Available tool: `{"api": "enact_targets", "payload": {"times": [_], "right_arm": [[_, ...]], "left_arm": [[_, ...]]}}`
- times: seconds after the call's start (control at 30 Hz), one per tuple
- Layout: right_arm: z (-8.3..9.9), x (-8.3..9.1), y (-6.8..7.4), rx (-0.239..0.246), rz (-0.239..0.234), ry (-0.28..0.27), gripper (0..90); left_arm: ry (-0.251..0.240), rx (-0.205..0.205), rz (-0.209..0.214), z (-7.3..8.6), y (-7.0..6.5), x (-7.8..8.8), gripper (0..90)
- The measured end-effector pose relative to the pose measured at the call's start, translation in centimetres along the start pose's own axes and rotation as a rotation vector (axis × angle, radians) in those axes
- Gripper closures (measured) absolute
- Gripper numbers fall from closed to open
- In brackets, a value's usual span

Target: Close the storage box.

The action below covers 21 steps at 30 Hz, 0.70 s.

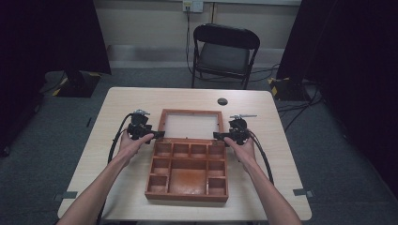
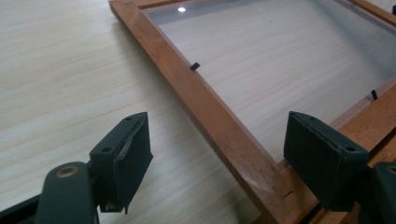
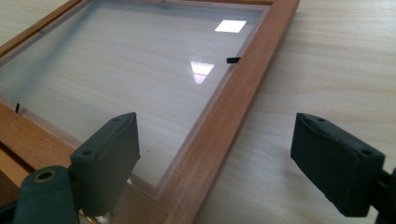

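Two grippers flank the open wooden box at its hinge line, in the middle of the table. Its glass-paned lid lies flat behind the compartment tray. The left gripper has its fingers wide, straddling the lid's side rail without pressing on it; the right gripper does the same on the opposite rail. Beyond the lid, a small dark disc sits on the table, and a folding chair stands past the far edge.

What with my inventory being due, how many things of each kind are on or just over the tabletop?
wooden box, lid open: 1
grippers: 2 (left gripper, right gripper)
dark round disc: 1
Total: 4
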State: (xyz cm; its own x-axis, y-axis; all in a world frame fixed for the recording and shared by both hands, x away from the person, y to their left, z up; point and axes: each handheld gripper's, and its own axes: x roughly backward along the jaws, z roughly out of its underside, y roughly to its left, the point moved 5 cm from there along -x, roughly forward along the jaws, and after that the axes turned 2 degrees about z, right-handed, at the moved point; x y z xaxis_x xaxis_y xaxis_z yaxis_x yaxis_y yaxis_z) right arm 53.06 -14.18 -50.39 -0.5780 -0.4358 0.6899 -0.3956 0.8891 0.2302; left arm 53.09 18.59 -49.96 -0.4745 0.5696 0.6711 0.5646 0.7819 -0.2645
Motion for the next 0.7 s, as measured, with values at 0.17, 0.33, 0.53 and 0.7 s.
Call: {"api": "enact_targets", "payload": {"times": [0.17,0.33,0.53,0.7], "right_arm": [[-0.2,-0.5,0.1,-0.027,-0.012,0.013,14.3],[-0.1,-0.9,0.1,-0.062,-0.037,0.008,14.3],[0.2,-1.1,0.5,-0.095,-0.087,0.016,14.3],[0.3,-1.4,1.0,-0.118,-0.125,0.024,14.3]], "left_arm": [[0.008,0.018,0.013,-0.1,0.0,-0.2,22.0],[0.001,0.051,0.007,0.1,0.0,-0.3,22.3],[0.004,0.055,0.048,0.1,-0.5,-0.5,23.3],[0.000,0.071,0.068,0.1,-0.8,-1.0,23.3]]}}
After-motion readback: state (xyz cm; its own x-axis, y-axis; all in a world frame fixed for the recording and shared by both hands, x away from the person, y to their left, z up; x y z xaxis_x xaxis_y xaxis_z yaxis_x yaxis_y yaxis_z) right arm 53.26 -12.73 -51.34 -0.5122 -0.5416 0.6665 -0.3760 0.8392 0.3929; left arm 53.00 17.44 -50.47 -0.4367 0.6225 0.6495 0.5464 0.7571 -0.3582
